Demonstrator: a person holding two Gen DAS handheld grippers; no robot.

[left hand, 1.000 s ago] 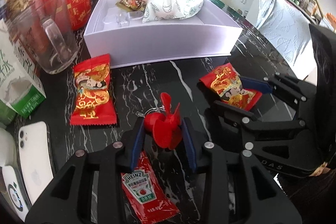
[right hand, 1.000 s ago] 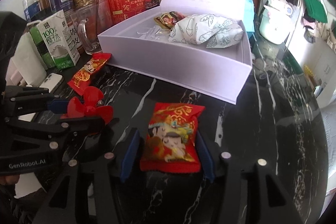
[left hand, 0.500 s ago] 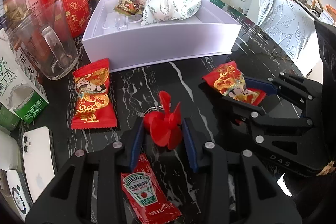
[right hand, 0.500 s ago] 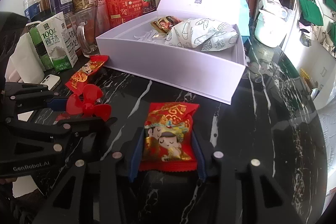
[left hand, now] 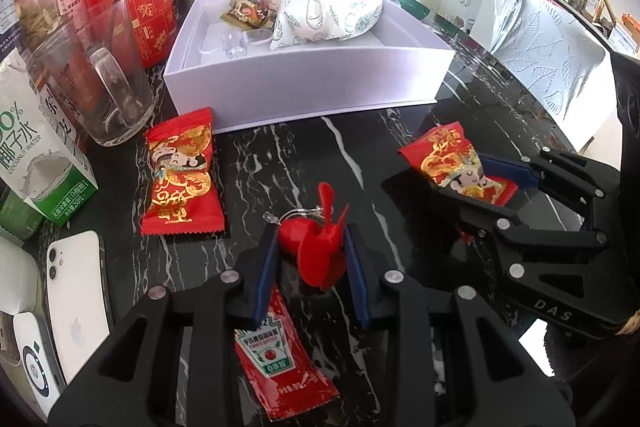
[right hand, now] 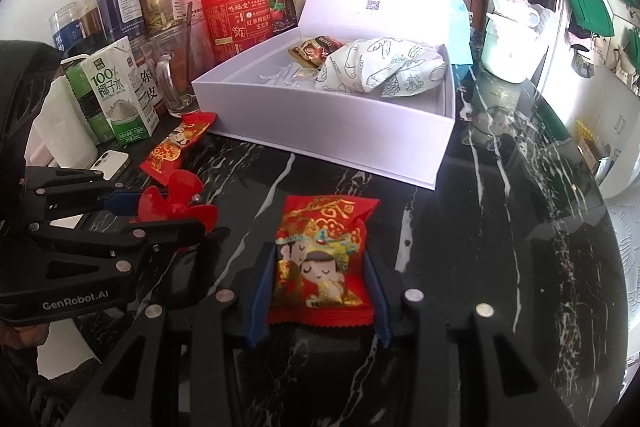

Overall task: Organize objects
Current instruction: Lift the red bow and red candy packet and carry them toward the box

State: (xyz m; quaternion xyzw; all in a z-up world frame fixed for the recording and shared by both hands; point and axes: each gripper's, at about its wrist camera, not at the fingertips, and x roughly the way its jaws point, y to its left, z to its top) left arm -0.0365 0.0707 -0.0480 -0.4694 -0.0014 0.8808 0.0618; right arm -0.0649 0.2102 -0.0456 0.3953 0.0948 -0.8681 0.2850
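My left gripper (left hand: pixel 312 247) is shut on a red propeller keychain (left hand: pixel 316 247) and holds it above the black marble table; it also shows in the right wrist view (right hand: pixel 176 205). My right gripper (right hand: pixel 320 267) is shut on a red candy packet (right hand: pixel 320 259), lifted off the table; the packet also shows in the left wrist view (left hand: pixel 452 163). An open white box (left hand: pixel 304 83) stands behind, holding a patterned pouch (left hand: pixel 328 13), a brown sachet (left hand: pixel 248 9) and clear pieces. A second red candy packet (left hand: pixel 182 175) lies left of it.
A Heinz ketchup sachet (left hand: pixel 276 351) lies under my left gripper. A glass mug (left hand: pixel 92 87), coconut water carton (left hand: pixel 36 155), white phone (left hand: pixel 76 303), red tin (left hand: pixel 136 7) and jars crowd the left. A white kettle (right hand: pixel 508 39) stands at the right.
Both grippers have lifted and drawn back a little with their objects. The right gripper has closed tighter on the candy packet, which is now off the table.
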